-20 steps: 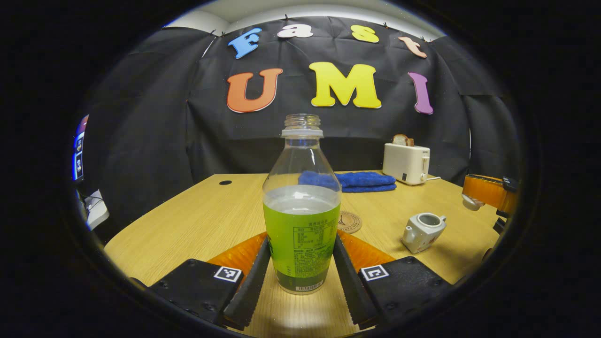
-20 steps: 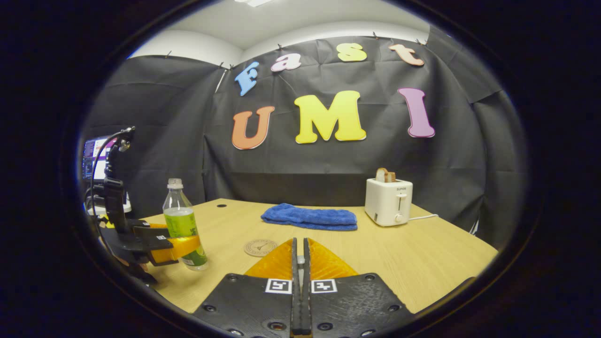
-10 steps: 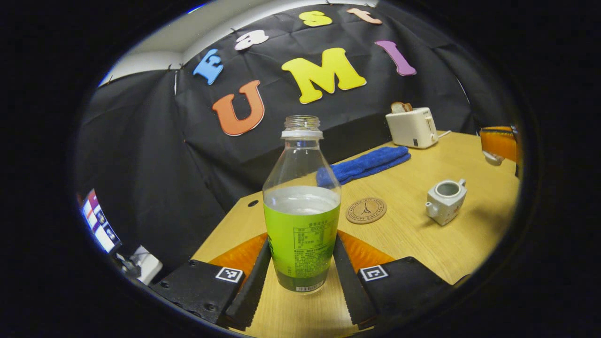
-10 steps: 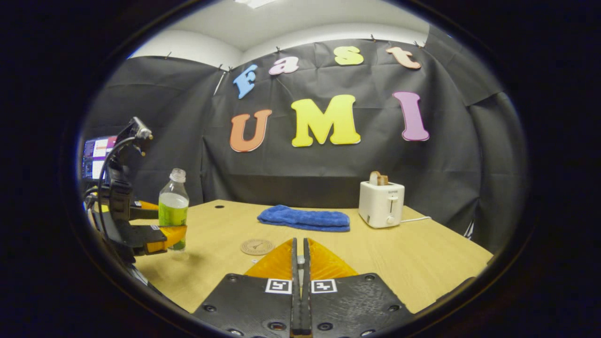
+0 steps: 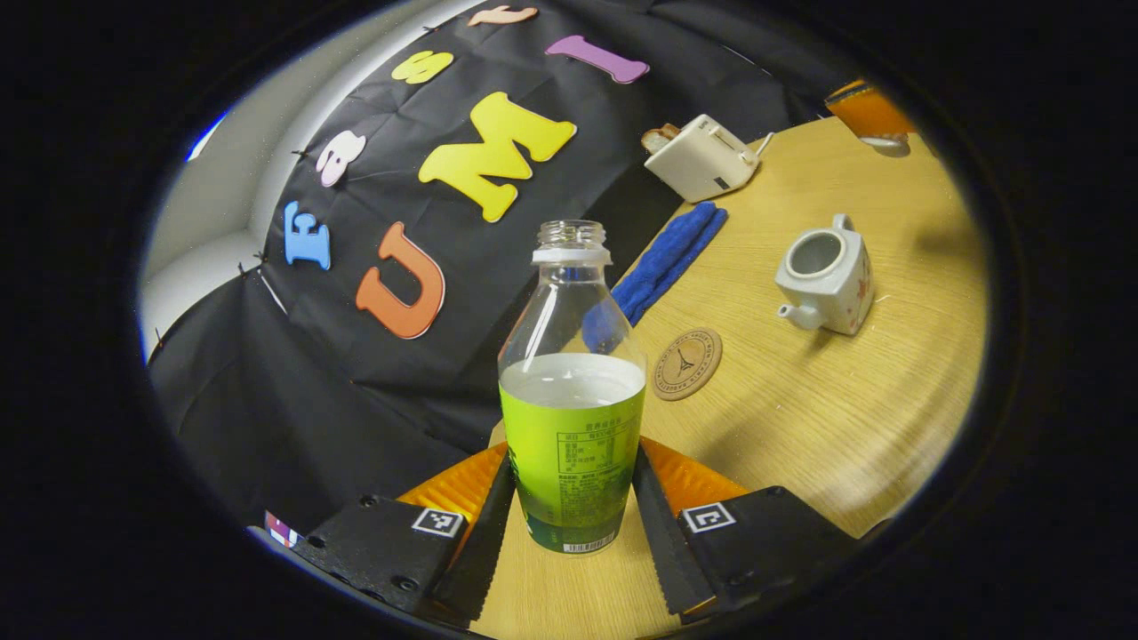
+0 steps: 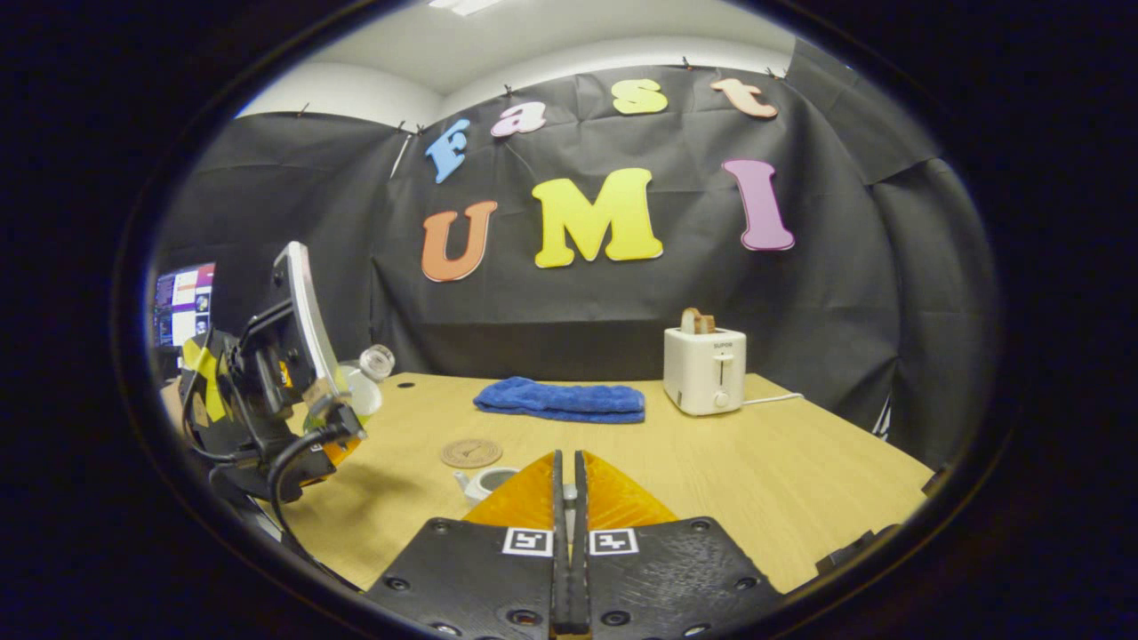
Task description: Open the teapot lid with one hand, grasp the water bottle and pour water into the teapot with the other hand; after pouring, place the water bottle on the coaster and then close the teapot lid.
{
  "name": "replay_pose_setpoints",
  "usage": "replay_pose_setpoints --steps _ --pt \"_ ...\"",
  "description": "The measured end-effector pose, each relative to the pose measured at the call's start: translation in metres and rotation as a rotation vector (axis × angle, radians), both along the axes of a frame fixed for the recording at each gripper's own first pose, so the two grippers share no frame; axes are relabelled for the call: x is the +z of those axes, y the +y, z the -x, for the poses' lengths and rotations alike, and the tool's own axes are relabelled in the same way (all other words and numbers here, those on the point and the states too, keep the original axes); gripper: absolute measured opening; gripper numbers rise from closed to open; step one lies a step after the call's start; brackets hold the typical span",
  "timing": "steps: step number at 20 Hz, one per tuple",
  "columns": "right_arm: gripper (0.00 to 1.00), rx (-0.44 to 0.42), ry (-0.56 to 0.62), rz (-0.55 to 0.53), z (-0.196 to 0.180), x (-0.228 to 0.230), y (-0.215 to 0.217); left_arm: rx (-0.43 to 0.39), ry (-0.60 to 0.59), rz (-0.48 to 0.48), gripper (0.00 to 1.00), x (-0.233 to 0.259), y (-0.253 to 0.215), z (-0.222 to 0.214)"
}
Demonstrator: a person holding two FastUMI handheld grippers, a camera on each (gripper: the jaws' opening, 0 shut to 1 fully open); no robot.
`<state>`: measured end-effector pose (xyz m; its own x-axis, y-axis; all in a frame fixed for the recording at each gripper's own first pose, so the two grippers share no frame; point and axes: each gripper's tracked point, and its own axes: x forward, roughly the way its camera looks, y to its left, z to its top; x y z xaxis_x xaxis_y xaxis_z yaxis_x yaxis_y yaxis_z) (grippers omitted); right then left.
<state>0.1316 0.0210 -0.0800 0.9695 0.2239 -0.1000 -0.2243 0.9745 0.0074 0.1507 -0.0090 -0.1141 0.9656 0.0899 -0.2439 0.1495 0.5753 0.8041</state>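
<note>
My left gripper is shut on a clear water bottle with a green label, uncapped and part full. It holds the bottle off the table, tilted toward the teapot. The white teapot stands lidless on the table, with a round coaster between it and the bottle. In the right gripper view the left gripper and the leaning bottle are at the left, above the table. My right gripper is shut on the small white teapot lid, held above the teapot, near the coaster.
A folded blue towel and a white toaster with toast stand at the back of the wooden table. A lit screen is beyond the table's left edge.
The left gripper has lifted the bottle off the table and tipped it toward the teapot. The right gripper stays shut and has shifted slightly, so the teapot now shows below it.
</note>
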Motion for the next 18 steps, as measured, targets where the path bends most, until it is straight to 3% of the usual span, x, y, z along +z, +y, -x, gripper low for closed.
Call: replay_pose_setpoints --steps 7,13,18 --pt "0.01 -0.012 -0.003 -0.008 0.003 0.0 -0.012 -0.07 0.02 -0.345 0.74 -0.011 -0.026 -0.009" --pt "0.0 -0.016 -0.011 -0.007 0.004 0.0 -0.018 -0.104 0.018 -0.5 0.74 -0.011 -0.034 -0.007" --pt "0.0 -0.016 -0.03 -0.001 0.009 0.006 -0.017 -0.133 -0.052 -0.663 0.74 0.011 -0.046 -0.004"
